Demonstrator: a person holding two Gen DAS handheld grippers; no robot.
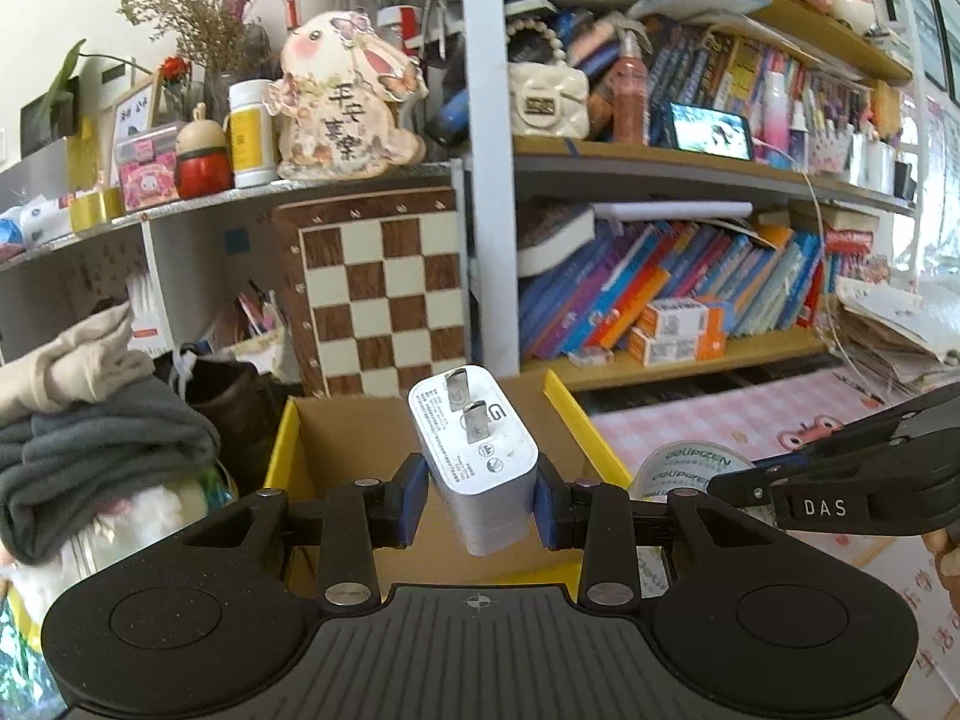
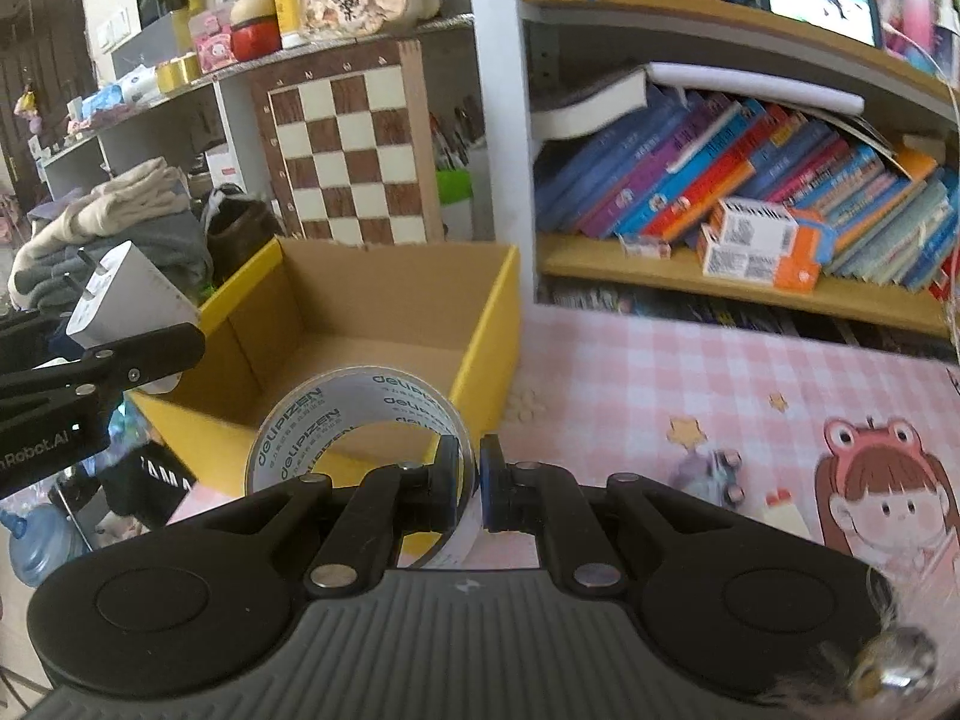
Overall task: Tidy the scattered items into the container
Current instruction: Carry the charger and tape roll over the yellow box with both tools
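My left gripper (image 1: 480,501) is shut on a white plug charger (image 1: 477,450), prongs pointing up, held above the open yellow cardboard box (image 1: 288,450). The charger also shows in the right wrist view (image 2: 129,300) at the box's left edge (image 2: 486,324). My right gripper (image 2: 471,483) is shut on the wall of a clear tape roll (image 2: 354,414), held near the box's front right corner. The tape roll also shows in the left wrist view (image 1: 690,468), just right of the box.
A pink checked tablecloth (image 2: 690,396) covers the table right of the box. A bookshelf (image 2: 720,282) and a chessboard (image 2: 354,138) stand behind. Folded clothes (image 1: 90,420) are piled left of the box. The box interior looks empty.
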